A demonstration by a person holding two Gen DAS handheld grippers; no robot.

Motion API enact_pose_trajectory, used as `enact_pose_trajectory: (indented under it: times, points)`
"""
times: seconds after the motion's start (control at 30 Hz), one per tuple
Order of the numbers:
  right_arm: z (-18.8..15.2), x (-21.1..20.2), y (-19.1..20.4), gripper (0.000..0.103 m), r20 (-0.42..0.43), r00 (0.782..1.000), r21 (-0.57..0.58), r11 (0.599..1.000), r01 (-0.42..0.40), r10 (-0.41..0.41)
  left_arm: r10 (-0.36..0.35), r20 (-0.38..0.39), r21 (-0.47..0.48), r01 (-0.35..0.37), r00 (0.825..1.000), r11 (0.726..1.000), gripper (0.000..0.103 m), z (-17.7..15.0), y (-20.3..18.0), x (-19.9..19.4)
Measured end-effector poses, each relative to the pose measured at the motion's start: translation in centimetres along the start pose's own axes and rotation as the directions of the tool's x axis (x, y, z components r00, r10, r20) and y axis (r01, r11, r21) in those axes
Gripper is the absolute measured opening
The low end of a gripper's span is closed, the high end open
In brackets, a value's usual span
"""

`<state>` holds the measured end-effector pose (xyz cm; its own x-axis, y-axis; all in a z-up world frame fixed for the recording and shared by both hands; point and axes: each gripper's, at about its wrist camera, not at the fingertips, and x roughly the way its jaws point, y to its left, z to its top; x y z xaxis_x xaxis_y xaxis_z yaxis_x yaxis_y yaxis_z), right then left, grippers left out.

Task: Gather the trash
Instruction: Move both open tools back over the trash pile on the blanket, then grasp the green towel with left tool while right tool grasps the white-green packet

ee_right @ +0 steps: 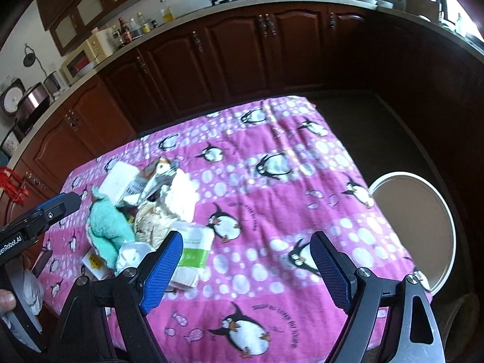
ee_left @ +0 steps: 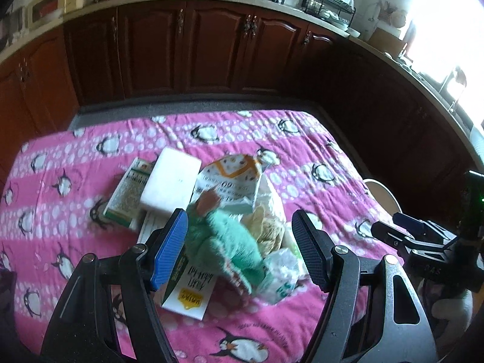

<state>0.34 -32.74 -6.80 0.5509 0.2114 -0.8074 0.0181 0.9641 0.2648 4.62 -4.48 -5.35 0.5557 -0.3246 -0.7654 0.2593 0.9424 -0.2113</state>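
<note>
**Both grippers apart over the trash pile, nothing held**

Left gripper (ee_left: 240,249): jaws apart, hovering over the pile with the green fluffy cloth (ee_left: 224,242) framed between the pads. Pads aren't pressing on it as far as I can see. Right gripper (ee_right: 246,267): jaws wide, only pink penguin tablecloth (ee_right: 302,181) between them, empty.

Trash sits in 1 heap on the left-centre of the cloth: white box (ee_left: 171,183), printed paper bag (ee_left: 233,175), crumpled beige wrapper (ee_left: 266,227), tissue pack with green label (ee_right: 192,254), small yellow-label carton (ee_left: 189,296), green-edged carton (ee_left: 127,193). Round bin (ee_right: 414,227) stands beside the table edge on the right, well apart from the heap.

Risks, my read:
- Heap is overlapped. Closing on the cloth likely drags the wrapper or crinkled plastic (ee_left: 281,269) along, then sheds it mid-carry.
- Cloth is soft; a shallow pinch could slip out.
- Jaws going too deep snag the tablecloth and pull the whole heap.
- Left view is blurred, so alignment is uncertain.
- Grippers work close together; collision possible.
</note>
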Motion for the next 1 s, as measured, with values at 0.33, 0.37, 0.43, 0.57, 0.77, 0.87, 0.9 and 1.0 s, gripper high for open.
enact_pose_trajectory:
  times: [0.33,0.37,0.43,0.57,0.77,0.87,0.9,1.0]
  points:
    - [-0.7,3.1,2.5,0.084,-0.084,0.993,-0.025,0.996,-0.081,0.079,-0.067,-0.101,-0.097,0.057,0.993,0.994,0.071,-1.5,3.1,1.6]
    - [-0.7,3.7,2.6,0.084,-0.098,0.992,-0.021,0.996,-0.083,0.081,-0.071,-0.111,-0.107,0.059,0.991,0.992,0.071,-1.6,3.2,2.1]
    - [-0.7,4.6,2.6,0.084,-0.117,0.989,-0.005,0.996,-0.09,0.089,-0.072,-0.127,-0.119,0.057,0.989,0.991,0.071,-1.7,3.3,3.0]
    - [-0.8,7.1,2.4,0.084,-0.173,0.978,0.044,0.993,-0.106,0.112,-0.063,-0.152,-0.129,0.043,0.986,0.991,0.071,-1.6,3.2,4.8]
    - [-1.1,10.5,4.0,0.084,-0.247,0.96,0.047,0.991,-0.126,0.134,-0.041,-0.173,-0.122,0.02,0.984,0.992,0.07,-1.3,2.9,6.7]
    - [-1.5,11.1,4.2,0.062,-0.241,0.963,0.032,0.992,-0.118,0.122,-0.044,-0.156,-0.126,0.024,0.987,0.992,0.058,-1.0,3.1,6.8]
    - [-1.4,11.0,4.1,0.045,-0.234,0.962,0.037,0.991,-0.132,0.137,-0.051,-0.154,-0.132,0.031,0.987,0.991,0.058,-0.9,3.3,6.8]
    - [-1.3,10.4,3.6,0.03,-0.226,0.959,0.04,0.985,-0.166,0.171,-0.071,-0.151,-0.142,0.05,0.986,0.989,0.054,-0.9,3.6,6.5]
